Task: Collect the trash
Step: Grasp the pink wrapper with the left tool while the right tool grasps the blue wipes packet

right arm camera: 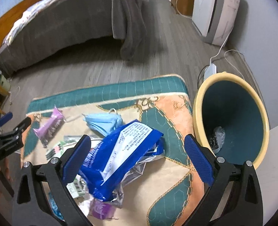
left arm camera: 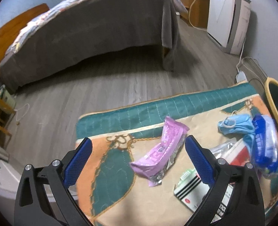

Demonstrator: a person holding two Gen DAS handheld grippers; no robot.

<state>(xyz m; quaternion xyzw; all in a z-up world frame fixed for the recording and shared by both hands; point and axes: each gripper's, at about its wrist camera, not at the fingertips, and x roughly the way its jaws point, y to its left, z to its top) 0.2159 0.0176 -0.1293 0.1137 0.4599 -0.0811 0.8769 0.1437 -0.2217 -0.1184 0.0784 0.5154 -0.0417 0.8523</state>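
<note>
**Two open grippers over litter on a mat**

The left gripper [left arm camera: 139, 150], jaws spread and empty, hovers over one purple wrapper [left arm camera: 160, 151], whose long axis runs away from it, tilted right. Right of that lie one blue face mask [right arm camera: 103, 122] and one blue wipes pack [right arm camera: 120, 150], which sits between the right gripper's [right arm camera: 138, 148] spread, empty fingers. Farthest right, beside the mat [right arm camera: 176, 150], one yellow-rimmed bin [right arm camera: 231, 118] lies tipped, nearest the right gripper.
</note>
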